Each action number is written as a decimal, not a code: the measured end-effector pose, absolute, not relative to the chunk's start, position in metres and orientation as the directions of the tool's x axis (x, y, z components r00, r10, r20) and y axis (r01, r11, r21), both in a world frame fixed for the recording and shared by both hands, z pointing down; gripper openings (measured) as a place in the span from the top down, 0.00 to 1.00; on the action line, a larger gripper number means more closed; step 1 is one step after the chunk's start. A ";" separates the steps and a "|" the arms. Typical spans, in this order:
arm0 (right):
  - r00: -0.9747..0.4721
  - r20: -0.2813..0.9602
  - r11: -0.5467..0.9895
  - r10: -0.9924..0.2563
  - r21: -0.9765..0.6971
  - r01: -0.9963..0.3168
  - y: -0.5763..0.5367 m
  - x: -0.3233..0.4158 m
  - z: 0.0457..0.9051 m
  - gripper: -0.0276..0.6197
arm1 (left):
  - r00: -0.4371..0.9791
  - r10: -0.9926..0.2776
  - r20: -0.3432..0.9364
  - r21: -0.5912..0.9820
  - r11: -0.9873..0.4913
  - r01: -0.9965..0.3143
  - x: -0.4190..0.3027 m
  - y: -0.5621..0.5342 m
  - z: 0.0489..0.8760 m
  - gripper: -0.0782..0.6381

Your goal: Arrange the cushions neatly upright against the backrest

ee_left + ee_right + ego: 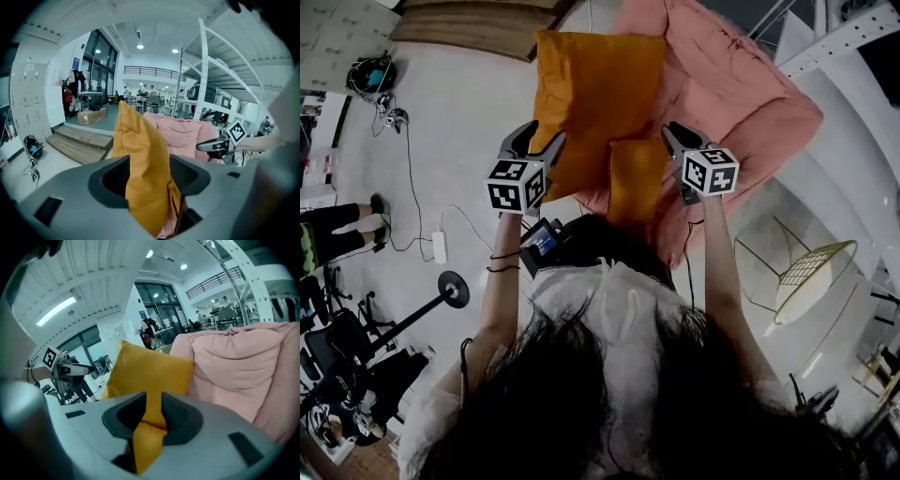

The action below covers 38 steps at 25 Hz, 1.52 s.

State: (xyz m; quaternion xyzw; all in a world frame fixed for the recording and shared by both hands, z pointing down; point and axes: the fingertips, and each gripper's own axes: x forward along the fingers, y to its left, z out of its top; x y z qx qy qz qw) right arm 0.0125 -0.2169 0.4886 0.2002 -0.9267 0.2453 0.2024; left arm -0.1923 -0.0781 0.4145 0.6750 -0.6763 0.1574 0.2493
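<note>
**Loose big cushion, thin pinch on the small one**

Head view: the big cushion [595, 103] sits at the left edge of the sofa [731, 103], partly out over the floor [459, 141]. The small cushion [633, 183] lies in front of it, nearer the front edge. The left tongs [542, 139] are at the big cushion's lower left corner. The right tongs [675, 136] are at the small cushion's upper right corner.

Left gripper view: the left tongs [149, 176] stand wide. The big cushion [138, 145] rises edge-on between the jaws but is not clamped. The pink backrest is beyond it, and I cannot tell whether the cushion touches it. With nothing gripping it and so little seat under it, it could well tip sideways and drop off the left edge.

Right gripper view: the right tongs [153, 411] are narrow, pinching a fold of the small cushion [147, 446], which hangs below the jaws. That hold looks slight. The fabric could slide out on a lift or a swing, or the cushion could sag and land flat. Carried leftward, it could also knock the big cushion [150, 371] over.
</note>
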 end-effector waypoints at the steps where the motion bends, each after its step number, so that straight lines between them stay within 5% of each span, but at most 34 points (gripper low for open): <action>1: -0.837 0.482 0.795 -0.257 -0.386 -0.467 -0.225 0.007 0.496 0.78 | 0.031 -0.828 0.560 0.122 0.046 -0.991 -0.198 -0.084 0.418 0.52; 3: -0.839 0.496 0.791 -0.222 -0.412 -0.453 -0.242 -0.004 0.512 0.63 | 0.025 -0.816 0.578 0.121 0.055 -0.991 -0.208 -0.094 0.424 0.50; 9: -0.846 0.510 0.696 -0.156 -0.551 -0.461 -0.279 -0.027 0.568 0.56 | 0.065 -0.773 0.631 0.164 0.051 -0.985 -0.212 -0.111 0.456 0.46; 17: -0.862 0.504 0.569 -0.044 -0.697 -0.437 -0.308 -0.060 0.638 0.54 | 0.067 -0.726 0.684 0.161 0.061 -0.985 -0.218 -0.123 0.485 0.44; 25: -0.946 0.323 0.402 0.036 -0.871 -0.282 -0.295 -0.082 0.643 0.54 | 0.069 -0.714 0.697 0.174 0.075 -0.982 -0.226 -0.124 0.503 0.44; 33: -0.924 0.377 0.403 -0.064 -0.837 -0.370 -0.284 -0.076 0.639 0.83 | 0.007 -0.717 0.697 0.141 0.127 -0.982 -0.244 -0.126 0.516 0.45; 38: -0.897 0.431 0.438 -0.099 -0.791 -0.428 -0.268 -0.054 0.631 0.89 | 0.053 -0.701 0.712 0.151 0.078 -0.985 -0.238 -0.122 0.511 0.57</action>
